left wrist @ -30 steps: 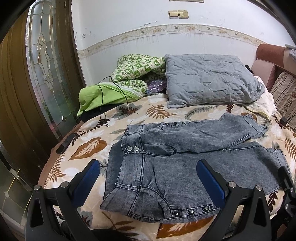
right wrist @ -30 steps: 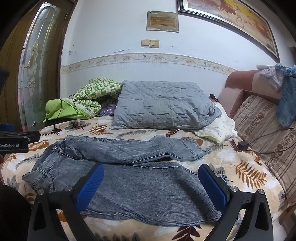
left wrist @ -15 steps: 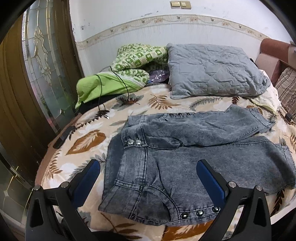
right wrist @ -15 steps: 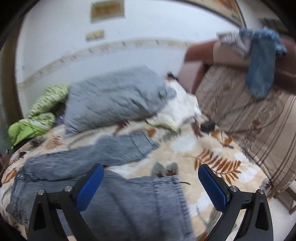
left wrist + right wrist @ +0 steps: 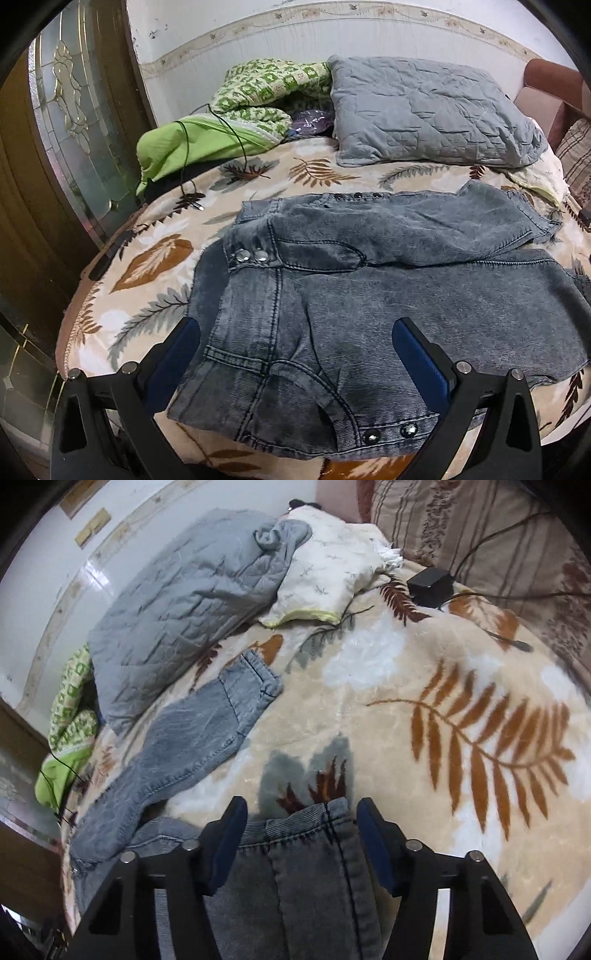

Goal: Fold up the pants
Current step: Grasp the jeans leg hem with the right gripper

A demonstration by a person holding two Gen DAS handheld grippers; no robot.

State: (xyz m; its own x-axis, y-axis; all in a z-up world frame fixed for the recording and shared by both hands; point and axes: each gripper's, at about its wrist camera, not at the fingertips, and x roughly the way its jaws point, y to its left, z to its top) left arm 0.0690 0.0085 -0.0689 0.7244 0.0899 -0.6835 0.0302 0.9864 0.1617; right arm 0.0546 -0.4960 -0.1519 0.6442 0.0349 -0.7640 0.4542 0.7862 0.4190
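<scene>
Leaf-print blanket (image 5: 155, 258) covers the bed, w/ a grey quilted pillow (image 5: 424, 110) at the wall end, a green patterned quilt (image 5: 258, 92) bunched beside it. Thin black cable (image 5: 236, 133) trails over the quilt; black adapter (image 5: 430, 583) sits near a cream pillow (image 5: 325, 579) by the striped cushion (image 5: 480, 531).

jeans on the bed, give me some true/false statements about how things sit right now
1. The grey jeans lie spread on the leaf-print blanket. True.
2. The right gripper straddles a leg hem. True; its jaws are closing, pads not yet pressing.
3. The left gripper is clamped on the waistband. False; it is open above the waist end.
4. The grey quilted pillow lies on top of the jeans. False; it sits beyond them, near the wall.
</scene>
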